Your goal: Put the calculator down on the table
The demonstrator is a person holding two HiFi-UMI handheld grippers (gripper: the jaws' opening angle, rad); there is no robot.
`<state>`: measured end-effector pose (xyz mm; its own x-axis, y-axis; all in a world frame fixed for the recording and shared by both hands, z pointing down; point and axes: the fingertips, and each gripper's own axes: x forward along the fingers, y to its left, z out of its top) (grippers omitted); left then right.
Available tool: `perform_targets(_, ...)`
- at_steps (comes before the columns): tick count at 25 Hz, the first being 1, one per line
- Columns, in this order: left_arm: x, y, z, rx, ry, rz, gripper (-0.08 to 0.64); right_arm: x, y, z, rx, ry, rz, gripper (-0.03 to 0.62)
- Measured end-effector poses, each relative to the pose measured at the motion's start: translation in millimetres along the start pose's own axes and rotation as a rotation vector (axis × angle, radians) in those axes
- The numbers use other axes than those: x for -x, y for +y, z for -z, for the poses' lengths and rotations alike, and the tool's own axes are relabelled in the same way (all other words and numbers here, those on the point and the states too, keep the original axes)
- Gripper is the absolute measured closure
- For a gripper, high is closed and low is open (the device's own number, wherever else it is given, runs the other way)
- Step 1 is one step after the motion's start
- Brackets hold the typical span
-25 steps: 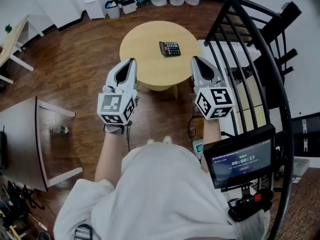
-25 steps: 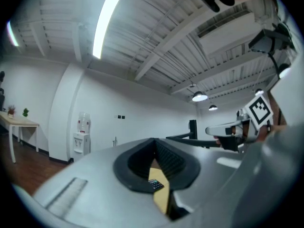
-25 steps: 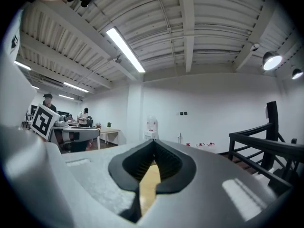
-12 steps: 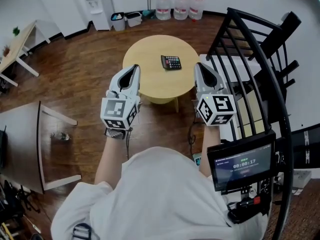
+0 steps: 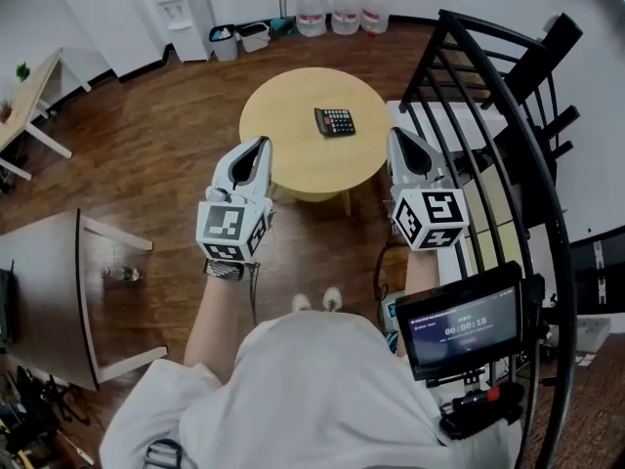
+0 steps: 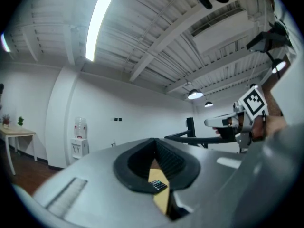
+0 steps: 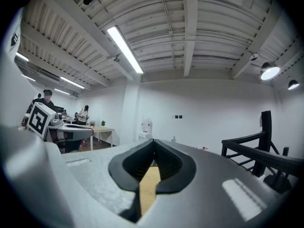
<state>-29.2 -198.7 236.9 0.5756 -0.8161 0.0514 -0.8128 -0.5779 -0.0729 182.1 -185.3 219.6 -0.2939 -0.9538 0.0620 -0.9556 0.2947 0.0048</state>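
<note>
Calculator (image 5: pixel 334 122) lies on the table (image 5: pixel 293 159), upper centre; my left gripper (image 5: pixel 261 144) and right gripper (image 5: pixel 395 136), closed and empty, mask the table's rim

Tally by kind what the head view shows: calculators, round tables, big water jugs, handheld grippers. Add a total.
calculator: 1
round table: 1
water jugs: 3
grippers (left gripper, right gripper): 2
Total: 7

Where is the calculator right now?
In the head view the calculator lies on the round table, right of its centre, ahead of the left tool and right tool, nearer the right one; neither holds it.
</note>
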Motion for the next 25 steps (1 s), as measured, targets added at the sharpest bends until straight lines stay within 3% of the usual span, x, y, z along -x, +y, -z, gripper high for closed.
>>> perform_targets(6, 6.4, 7.0, -5.2, -0.037, -0.005, -0.003, 0.555, 3.8, 9.0, 7.7, -0.023, 0.014, 0.002, 0.588)
perform_targets(13, 23.1, 3.0, 1.5, -0.012, 0.000, -0.020, 0.555, 15.1, 23.0, 3.2, -0.022, 0.016, -0.015, 0.588)
perform_targets(21, 40.2, -54.8, 6.6, -0.009, 0.023, 0.008, 0.555, 73.3, 6.7, 11.3, -0.055, 0.036, 0.001, 0.588)
perform_targets(25, 59.2, -102.8, 3.7, -0.018, 0.020, 0.027, 0.555, 115.2, 11.4, 17.2, -0.045, 0.044, -0.036, 0.588)
